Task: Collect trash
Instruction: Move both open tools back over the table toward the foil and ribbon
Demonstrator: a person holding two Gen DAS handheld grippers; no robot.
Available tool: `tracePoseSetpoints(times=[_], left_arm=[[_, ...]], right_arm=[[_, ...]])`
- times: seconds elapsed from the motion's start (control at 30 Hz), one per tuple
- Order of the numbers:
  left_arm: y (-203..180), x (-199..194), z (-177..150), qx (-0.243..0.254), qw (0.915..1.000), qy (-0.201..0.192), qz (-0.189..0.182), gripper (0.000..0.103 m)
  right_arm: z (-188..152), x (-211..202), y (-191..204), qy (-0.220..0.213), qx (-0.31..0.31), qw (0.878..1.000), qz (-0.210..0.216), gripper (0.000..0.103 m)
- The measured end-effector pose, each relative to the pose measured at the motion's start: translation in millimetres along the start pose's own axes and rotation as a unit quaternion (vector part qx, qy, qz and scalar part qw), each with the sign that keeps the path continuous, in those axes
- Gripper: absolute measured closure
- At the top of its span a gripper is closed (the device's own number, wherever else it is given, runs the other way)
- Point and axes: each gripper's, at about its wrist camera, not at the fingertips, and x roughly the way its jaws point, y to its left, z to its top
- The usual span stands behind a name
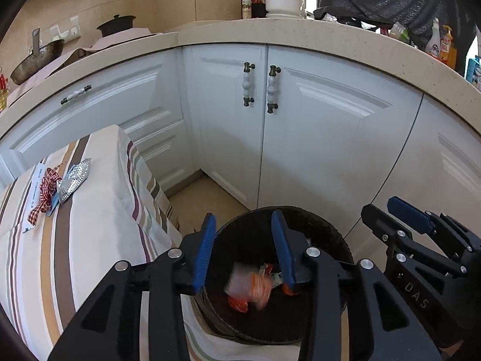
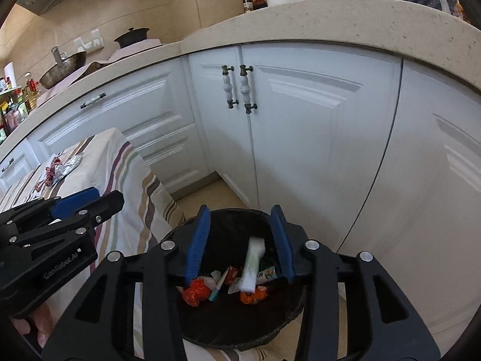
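bin: the dark round trash bin (image 2: 240, 310) sits on the floor by the near right corner of the striped tablecloth (image 1: 99, 210), right in front of the white cabinets (image 1: 300, 138). Handy spot, so stuff from the table only has to go a short way.

left gripper: the left gripper (image 1: 244, 251) hangs over the bin mouth, blue pads spread, nothing pinched between them. A blurry white-and-orange wrapper (image 1: 249, 285) is below the gap, looks like it's mid-drop, though the smear makes that a guess.

right gripper: the right gripper (image 2: 242, 240) is also over the bin with its jaws apart. A white-and-green tube-like packet (image 2: 252, 267) sits between the pads but isn't touching them.

why both there: both are aimed down into the opening so released trash lands inside, not on the floor.

packet axis: long axis runs near to far in the right wrist view, roughly upright, white end toward the far rim.

in the bin: red and orange wrappers (image 2: 195, 293) already lie at the bottom.

left to do: a red checked ribbon (image 1: 45, 192) and a silvery foil piece (image 1: 73, 180) are on the table, far left.
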Motion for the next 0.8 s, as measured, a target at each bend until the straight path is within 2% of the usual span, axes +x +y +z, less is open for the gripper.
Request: tracePoseSetpoints(times=[0.27, 0.63, 0.8], left_arm=[[12.5, -11.1, 3.7, -0.031, 0.9994, -0.012, -0.001, 0.052], [34.3, -40.2, 6.0, -0.043, 0.9982, -0.038, 0.016, 0.048], [56.9, -58.5, 1.6, -0.052, 0.9965, -0.052, 0.040, 0.046]], right_arm=[[1.7, -3.7, 0.2, -0.003, 0.002, 1.000, -0.001, 0.059], [12.2, -21.7, 16.2, -0.024, -0.004, 1.000, 0.007, 0.055], [20.4, -28.9, 41.0, -0.036, -0.020, 0.999, 0.024, 0.055]])
